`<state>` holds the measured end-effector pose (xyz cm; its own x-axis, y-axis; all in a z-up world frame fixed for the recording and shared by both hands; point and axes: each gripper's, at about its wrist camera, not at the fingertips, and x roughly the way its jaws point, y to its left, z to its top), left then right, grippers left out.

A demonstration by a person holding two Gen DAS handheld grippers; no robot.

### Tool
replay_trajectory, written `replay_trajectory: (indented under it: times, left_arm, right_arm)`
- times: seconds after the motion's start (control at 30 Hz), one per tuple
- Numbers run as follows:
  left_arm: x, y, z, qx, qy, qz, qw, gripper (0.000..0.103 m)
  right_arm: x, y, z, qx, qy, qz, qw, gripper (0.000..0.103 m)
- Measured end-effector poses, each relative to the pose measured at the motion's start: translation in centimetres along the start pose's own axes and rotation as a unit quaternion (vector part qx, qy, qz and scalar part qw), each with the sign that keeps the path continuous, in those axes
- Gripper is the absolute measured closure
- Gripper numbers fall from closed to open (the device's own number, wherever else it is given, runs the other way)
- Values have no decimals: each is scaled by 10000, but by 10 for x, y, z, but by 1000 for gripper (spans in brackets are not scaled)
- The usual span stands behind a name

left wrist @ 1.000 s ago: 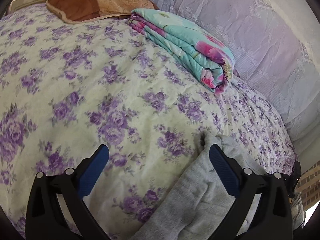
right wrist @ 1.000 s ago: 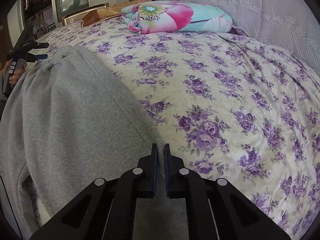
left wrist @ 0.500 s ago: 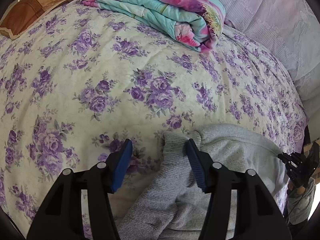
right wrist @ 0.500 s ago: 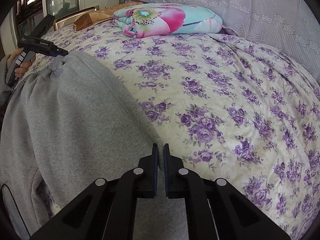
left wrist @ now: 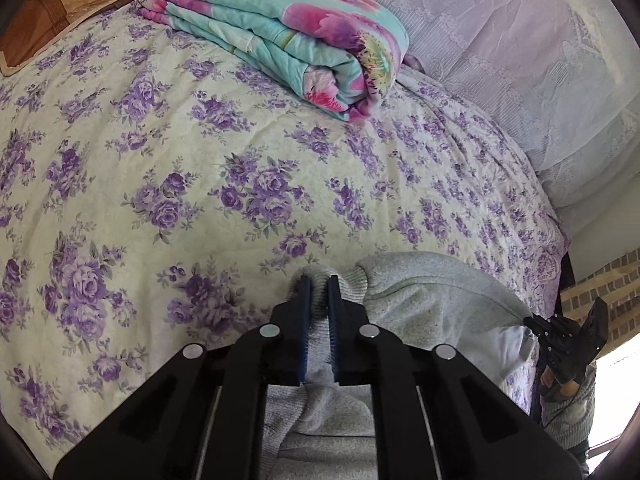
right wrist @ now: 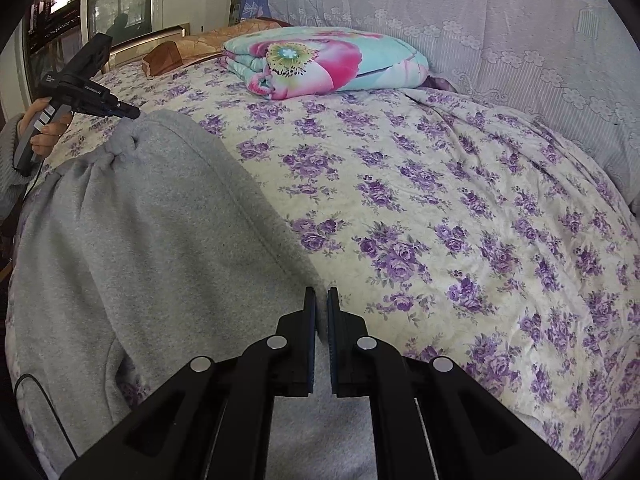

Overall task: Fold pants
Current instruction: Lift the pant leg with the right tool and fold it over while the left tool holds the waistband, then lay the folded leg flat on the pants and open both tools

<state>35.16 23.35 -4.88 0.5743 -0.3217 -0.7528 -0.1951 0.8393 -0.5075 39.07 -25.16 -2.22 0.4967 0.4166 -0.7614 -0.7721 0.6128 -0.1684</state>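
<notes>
Grey pants (right wrist: 132, 240) lie spread over the near edge of a bed with a purple-flowered cover (right wrist: 440, 200), one end bunched up towards the head of the bed and the rest draped down the side. The left gripper (left wrist: 318, 280) has its blue pads pressed together on a puckered ribbed hem of the pants, the grey knit squeezed up between the fingers. In the right wrist view that same gripper (right wrist: 134, 113) shows at the far corner of the pants, its tip at the gathered cloth, with a hand (right wrist: 44, 128) in a grey knit sleeve wrapped round its handle. The right gripper (right wrist: 321, 294) is clamped tight on the pants' edge at the near side, where the grey fabric meets the cover. Further up the bed sits a folded quilt (left wrist: 280, 32), turquoise with pink flowers, and beside it a brown pillow (left wrist: 44, 20). A lace curtain (right wrist: 480, 20) hangs behind the bed.
</notes>
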Motion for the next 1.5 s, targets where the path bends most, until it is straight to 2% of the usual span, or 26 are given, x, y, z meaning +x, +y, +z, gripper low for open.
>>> replay_trajectory:
  times: [0.2,0.63,1.0,1.17,1.43,1.5]
  left_arm:
    - [-22,0,-14,29,-169,-265,9995,96]
    - [-72,-4,-64,328,-468,-414,9975,96]
    - [-102,12,-97,311,-671,-569,9956,96]
    - [-109,28,-114,234,-722,-620,9952,103]
    - [-101,48,-151,88,-485,-790,9957,103]
    - [-100,41,-156,144,-422,-945,9945,98]
  right_arm:
    - [-52,35,-16,45,-233,-181,9996,98]
    - [-130,119,-71,230,-681,-510,9961,98]
    - [-158,170,-100,278,-953,-548,9935,98]
    - [-160,197,-116,214,-945,-521,9939,98]
    - [-137,226,-145,369,-808,-475,9949,98]
    - [-135,228,-149,422,-807,-455,9948,98]
